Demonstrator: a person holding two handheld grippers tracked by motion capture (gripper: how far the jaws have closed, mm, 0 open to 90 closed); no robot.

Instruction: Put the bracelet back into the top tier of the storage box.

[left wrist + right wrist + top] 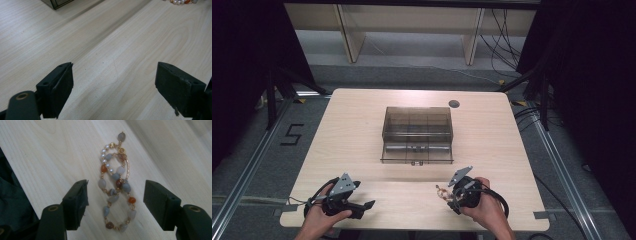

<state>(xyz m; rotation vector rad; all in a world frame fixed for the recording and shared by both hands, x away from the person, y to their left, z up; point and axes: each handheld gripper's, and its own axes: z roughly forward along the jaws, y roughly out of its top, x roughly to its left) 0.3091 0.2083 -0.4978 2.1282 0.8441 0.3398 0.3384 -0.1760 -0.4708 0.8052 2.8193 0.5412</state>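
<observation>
A beaded bracelet (116, 190) of grey, orange and pearl beads on gold links lies twisted into a figure-eight on the pale wooden table (362, 125). My right gripper (115, 202) is open, with a jaw on either side of the bracelet's lower loop and a gap to each pad. In the high view the bracelet (440, 190) sits just left of the right gripper (448, 196), near the table's front edge. My left gripper (366, 206) rests at the front left, open over bare wood (115, 82). The bracelet (182, 1) shows at the top right edge of the left gripper view.
A smoky transparent plastic compartment box (417, 135) stands at the table's centre, its corner (57, 3) showing in the left gripper view. A dark round cable hole (454, 104) sits behind it at the right. Black curtains and floor rails flank the table.
</observation>
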